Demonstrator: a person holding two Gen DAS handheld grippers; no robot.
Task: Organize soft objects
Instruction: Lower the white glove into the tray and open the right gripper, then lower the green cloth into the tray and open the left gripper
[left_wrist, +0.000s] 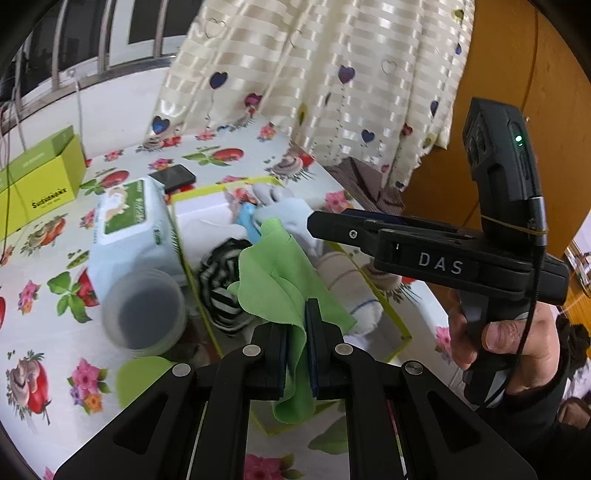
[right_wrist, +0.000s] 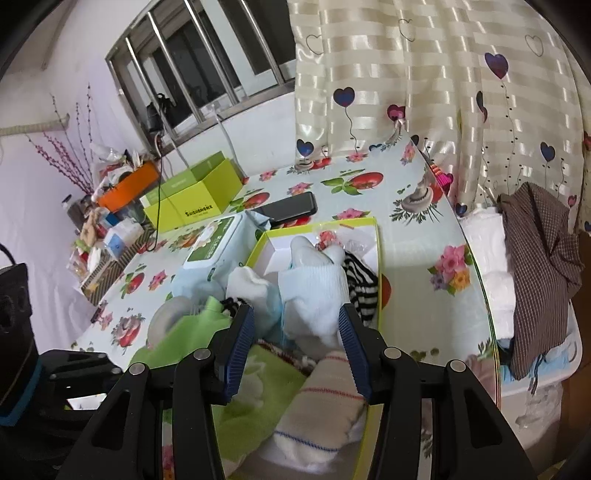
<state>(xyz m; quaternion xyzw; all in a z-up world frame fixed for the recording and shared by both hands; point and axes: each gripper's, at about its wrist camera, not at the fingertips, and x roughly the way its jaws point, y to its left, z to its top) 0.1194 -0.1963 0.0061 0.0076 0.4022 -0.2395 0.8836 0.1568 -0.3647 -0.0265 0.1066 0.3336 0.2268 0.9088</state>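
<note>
Pinching a green cloth (left_wrist: 275, 280) between closed pads, the left gripper (left_wrist: 297, 354) holds it over the yellow-rimmed open box (right_wrist: 371, 221) on the fruit-and-flower tablecloth (right_wrist: 413, 254); the cloth drapes up and forward from the jaws and hangs below them too. Right gripper (right_wrist: 295, 343) has its jaws spread wide, blue ribbed pads (right_wrist: 242, 343) apart with nothing pressed between them, hovering above the same box; the person's hand (left_wrist: 509, 343) wraps its black handle. Box contents: pale white-blue sock (right_wrist: 317, 291) piled near the middle, black-and-white striped fabric (right_wrist: 364, 288) beside it toward the right wall, a rolled cream towel with red and blue stripes (right_wrist: 328, 398) at the near end, a green towel (right_wrist: 258, 384) next to that roll, and a small clear packet with a red print (right_wrist: 328, 236) at the far end on the white box floor. Just outside the box's left wall: a wet-wipes pack (right_wrist: 214, 245) with a green label, and near it a translucent plastic cup (left_wrist: 144, 310), which looks empty. A black phone (right_wrist: 291, 208) lies behind the wipes. Farther back sits an open lime-green carton (right_wrist: 195, 195) with lettering; its inside isn't visible. Heart-print curtain (right_wrist: 443, 92) hangs behind the table.
</note>
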